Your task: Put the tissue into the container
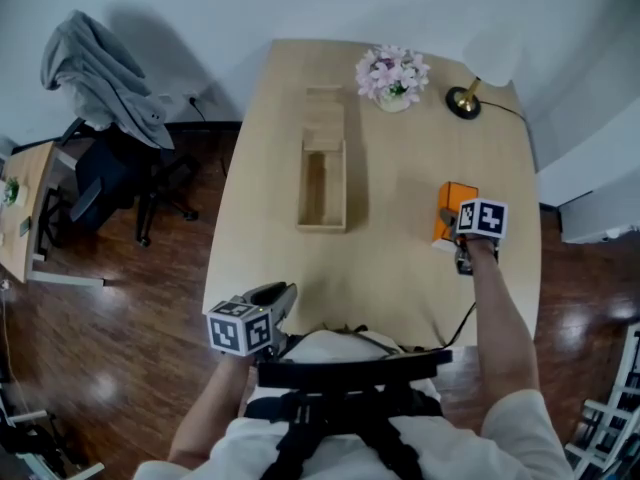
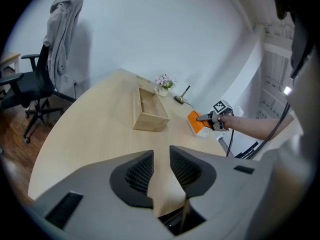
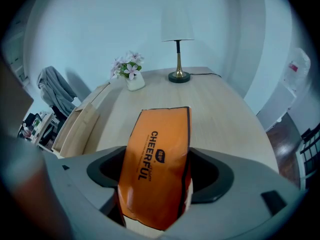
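Close to the body, the left gripper point(image 1: 283, 296) hangs open and empty, while the right gripper point(image 1: 452, 226) straddles the tissue pack point(image 1: 455, 194) on the table point(image 1: 400, 288), jaws wide, leaving the carry to the empty wooden box point(image 1: 304, 183).

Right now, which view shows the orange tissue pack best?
Right gripper view: the orange tissue pack fills the centre, print readable, between the jaws of the right tool. Head view shows it small, partly behind that tool; left gripper view shows it distant.
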Demonstrator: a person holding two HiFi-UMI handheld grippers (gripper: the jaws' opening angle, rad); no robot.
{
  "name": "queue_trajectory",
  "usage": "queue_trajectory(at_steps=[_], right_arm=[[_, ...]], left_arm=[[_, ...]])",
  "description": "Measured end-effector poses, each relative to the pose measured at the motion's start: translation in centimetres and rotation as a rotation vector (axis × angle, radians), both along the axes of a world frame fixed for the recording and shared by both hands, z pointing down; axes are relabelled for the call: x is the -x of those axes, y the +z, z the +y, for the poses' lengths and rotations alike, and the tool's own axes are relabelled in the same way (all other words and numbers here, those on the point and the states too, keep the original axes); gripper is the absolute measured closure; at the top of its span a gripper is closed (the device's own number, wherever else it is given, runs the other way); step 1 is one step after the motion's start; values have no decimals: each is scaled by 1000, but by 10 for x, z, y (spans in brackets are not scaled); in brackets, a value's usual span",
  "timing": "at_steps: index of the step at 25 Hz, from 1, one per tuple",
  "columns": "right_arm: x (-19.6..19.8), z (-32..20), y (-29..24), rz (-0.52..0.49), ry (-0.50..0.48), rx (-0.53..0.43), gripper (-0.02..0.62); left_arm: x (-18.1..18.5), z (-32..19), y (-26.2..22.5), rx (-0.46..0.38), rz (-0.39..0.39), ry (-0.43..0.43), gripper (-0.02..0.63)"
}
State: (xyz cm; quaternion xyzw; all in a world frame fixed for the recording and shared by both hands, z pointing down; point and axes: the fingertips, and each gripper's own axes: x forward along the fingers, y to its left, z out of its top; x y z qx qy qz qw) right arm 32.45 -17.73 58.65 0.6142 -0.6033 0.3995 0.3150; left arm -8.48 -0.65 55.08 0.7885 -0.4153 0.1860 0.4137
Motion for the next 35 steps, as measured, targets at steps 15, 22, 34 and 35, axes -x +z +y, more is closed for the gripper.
queue_trajectory(at_steps=[15,22,34,35], right_arm=[[73,1,-31,-58,-29,-52,206],[99,-5,-40,-71,-32,-71,207],[163,-26,-50,-134,-88,-97,212],[168,-28,-52,-138,-93,-100,213]], left_arm=[[27,-24,3,-5,12,93,500],[38,-37,-3,-28,14,116,500],[55,-43,-7,-47,47,103,500],[57,-43,-7,-47,47,101,500]])
